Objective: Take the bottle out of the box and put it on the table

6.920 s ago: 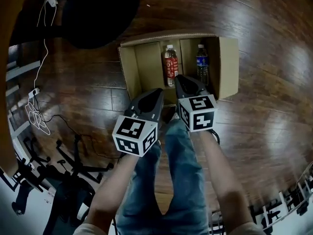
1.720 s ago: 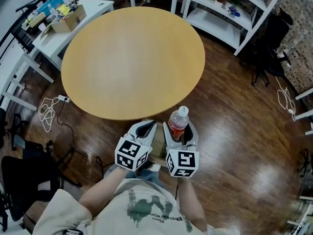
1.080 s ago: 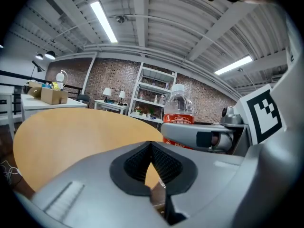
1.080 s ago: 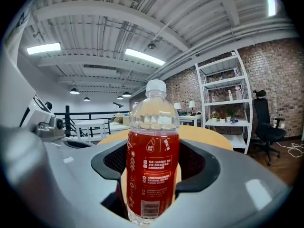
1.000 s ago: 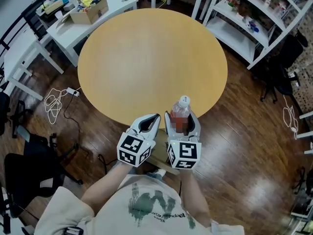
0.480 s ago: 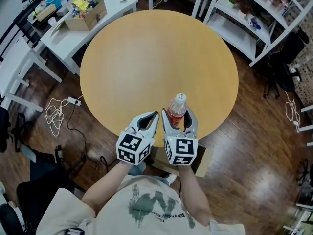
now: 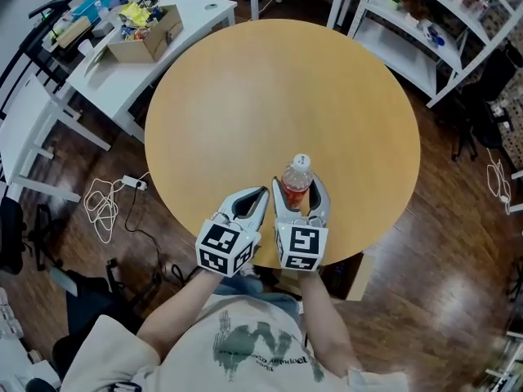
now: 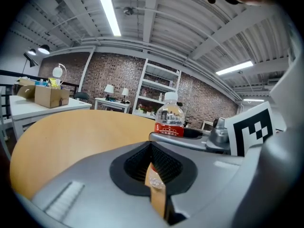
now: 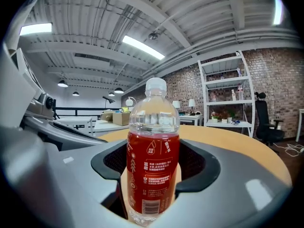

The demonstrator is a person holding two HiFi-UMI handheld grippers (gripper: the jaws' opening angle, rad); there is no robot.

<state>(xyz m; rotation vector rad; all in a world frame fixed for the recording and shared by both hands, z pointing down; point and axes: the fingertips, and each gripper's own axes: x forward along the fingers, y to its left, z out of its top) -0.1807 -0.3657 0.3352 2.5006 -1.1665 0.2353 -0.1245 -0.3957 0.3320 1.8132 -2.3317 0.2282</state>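
Right gripper [image 7: 299,196] fingers [image 9: 199,167] clamped on bottle [image 9: 153,160], upright, red label, white cap. Left gripper [image 7: 249,204] fingers pressed together, nothing between; sits just beside right gripper. Bottle over near edge of round table [image 7: 270,96]; contact with tabletop not discernible.

Grey left claw [image 7: 261,192], right claw [image 7: 297,188]; cream printed shirt [image 7: 245,348].

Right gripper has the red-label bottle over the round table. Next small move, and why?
Probably lower it straight down. The right gripper is shut on the upright red-labelled clear plastic bottle, which is above the round wooden table, just inside its near edge. Whether the bottle's base touches the top yet cannot be told.
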